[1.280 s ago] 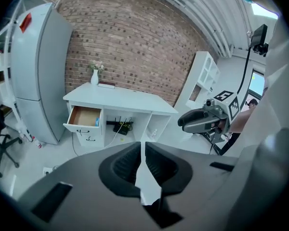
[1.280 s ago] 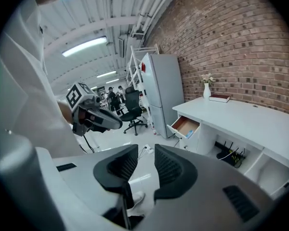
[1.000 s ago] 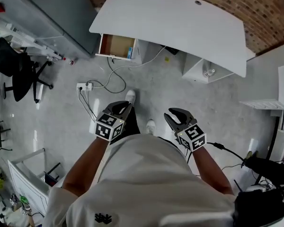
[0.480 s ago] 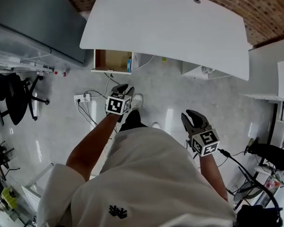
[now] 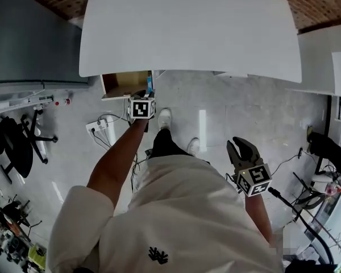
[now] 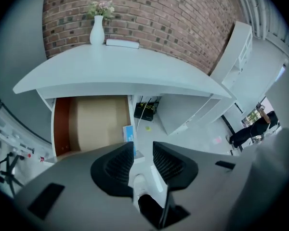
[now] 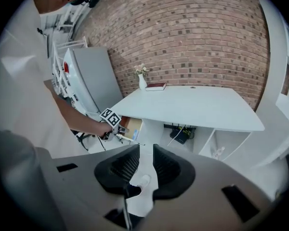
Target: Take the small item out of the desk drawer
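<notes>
The desk drawer stands pulled out under the white desk, with a bare brown floor. A small blue item stands against its right wall; in the head view the blue item shows at the drawer's right edge. My left gripper reaches to the drawer's front right corner. Its jaws have just been opening and nothing is between them in the left gripper view. My right gripper hangs back beside my hip. Its jaws have just been closing a little, still open and empty.
A white vase with flowers and a book sit on the desk's back edge. A power strip with cables lies on the floor left of my feet. An office chair and a grey cabinet stand left.
My left gripper has gone from in front of my body out to the drawer's front, and its jaws have opened. I have stepped closer to the desk. The right gripper drifted right.
</notes>
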Demonstrator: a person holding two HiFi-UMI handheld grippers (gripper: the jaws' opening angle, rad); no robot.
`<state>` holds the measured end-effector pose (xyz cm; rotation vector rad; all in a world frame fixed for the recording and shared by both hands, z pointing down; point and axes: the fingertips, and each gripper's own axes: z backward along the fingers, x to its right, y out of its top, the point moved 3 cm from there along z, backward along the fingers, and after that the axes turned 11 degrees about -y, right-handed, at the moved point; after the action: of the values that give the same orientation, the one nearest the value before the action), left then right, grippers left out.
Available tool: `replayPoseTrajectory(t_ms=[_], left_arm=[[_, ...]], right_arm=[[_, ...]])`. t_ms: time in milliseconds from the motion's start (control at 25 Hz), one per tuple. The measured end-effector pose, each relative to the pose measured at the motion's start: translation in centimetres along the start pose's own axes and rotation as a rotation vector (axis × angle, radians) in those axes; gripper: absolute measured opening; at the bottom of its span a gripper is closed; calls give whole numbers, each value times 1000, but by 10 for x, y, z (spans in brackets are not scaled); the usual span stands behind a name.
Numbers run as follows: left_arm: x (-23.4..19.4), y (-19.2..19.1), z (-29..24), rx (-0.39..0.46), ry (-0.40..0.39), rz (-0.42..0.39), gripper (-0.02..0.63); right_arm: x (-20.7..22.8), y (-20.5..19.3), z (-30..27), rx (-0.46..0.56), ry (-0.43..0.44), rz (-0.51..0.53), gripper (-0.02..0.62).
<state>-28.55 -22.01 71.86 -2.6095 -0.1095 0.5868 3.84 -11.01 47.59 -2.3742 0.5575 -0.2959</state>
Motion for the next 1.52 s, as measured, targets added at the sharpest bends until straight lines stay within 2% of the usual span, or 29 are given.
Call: replayPoseTrajectory(t_ms=[320, 800, 960, 1080, 1440, 1520], left_arm=[[-51, 7, -65, -57, 35, 109, 138], [-73, 4, -118, -114, 63, 139, 146], [-77, -2, -121, -146, 101, 126, 123], [-72, -4, -125, -134, 87, 151, 112], [-66, 6, -113, -97, 109, 145, 97], [-63, 9, -101, -90, 135, 133, 97]], right_arm=[[-6, -16, -9, -103, -70, -91, 106], [-1, -26, -18, -166, -94, -109, 100], [-1, -30, -8, -177, -97, -110, 98], [0, -35, -5, -182, -96, -113, 97], [7, -41, -6, -155, -79, -115, 94], [8, -44, 0, -142, -74, -116, 94]])
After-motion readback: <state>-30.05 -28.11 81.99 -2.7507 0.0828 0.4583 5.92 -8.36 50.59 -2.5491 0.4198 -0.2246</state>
